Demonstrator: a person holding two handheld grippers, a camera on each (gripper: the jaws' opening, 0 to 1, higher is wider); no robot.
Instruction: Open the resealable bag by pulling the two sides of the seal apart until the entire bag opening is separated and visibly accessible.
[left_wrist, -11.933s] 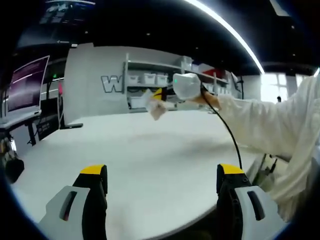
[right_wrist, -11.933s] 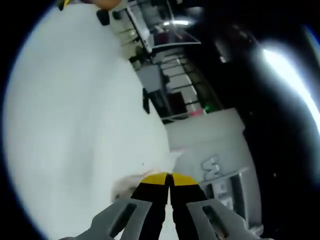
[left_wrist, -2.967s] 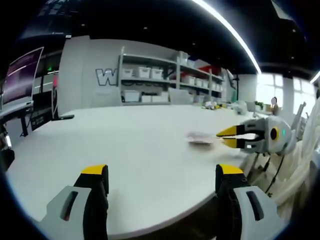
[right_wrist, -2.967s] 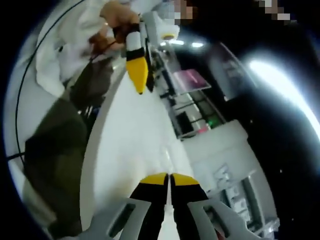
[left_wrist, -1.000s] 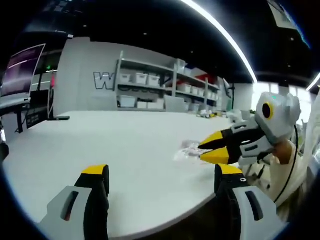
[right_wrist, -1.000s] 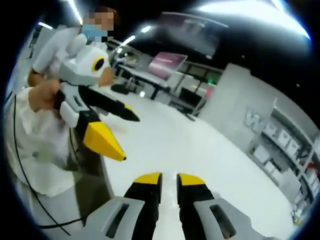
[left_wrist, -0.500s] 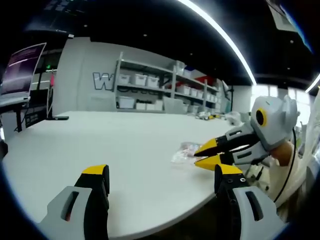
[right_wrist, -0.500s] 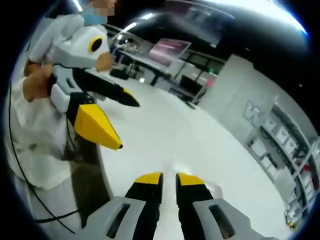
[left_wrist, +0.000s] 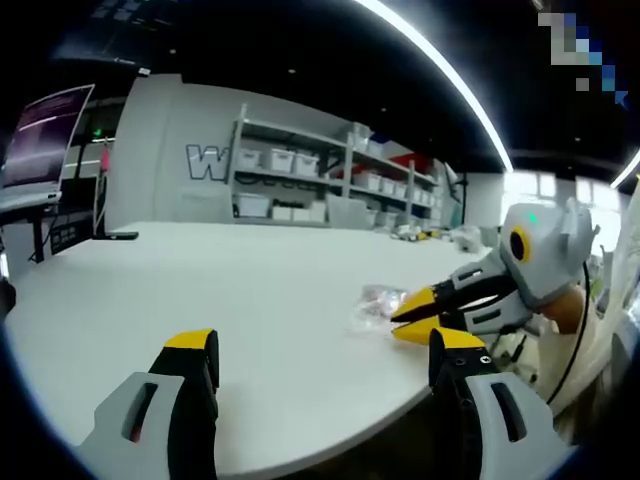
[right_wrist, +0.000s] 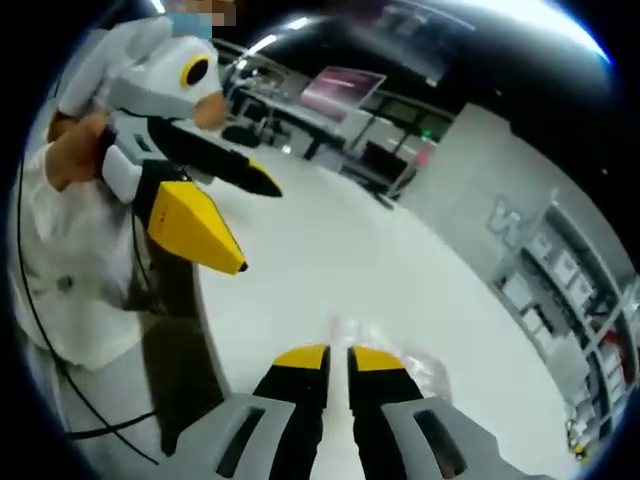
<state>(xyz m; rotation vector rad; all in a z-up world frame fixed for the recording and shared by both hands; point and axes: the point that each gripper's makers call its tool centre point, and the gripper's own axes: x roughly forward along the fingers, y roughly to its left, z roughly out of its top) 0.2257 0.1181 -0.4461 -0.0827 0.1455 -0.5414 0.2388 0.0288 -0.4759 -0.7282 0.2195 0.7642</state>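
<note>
White table (left_wrist: 200, 290) under shelving, resealable bag (left_wrist: 375, 303) flat toward three o'clock, seemingly unopened; right gripper (left_wrist: 408, 315) at its edge, tips nearly closed, grip untellable; left gripper (left_wrist: 325, 345) spread wide, so all separating remains.

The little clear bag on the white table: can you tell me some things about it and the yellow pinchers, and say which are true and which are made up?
1. The bag lies on the white table. True.
2. The left gripper is clamped on the bag. False: its jaws stand wide apart, away from it.
3. The right gripper has its tips right by the bag. True.
4. The bag is bright red. False: it is clear.
</note>
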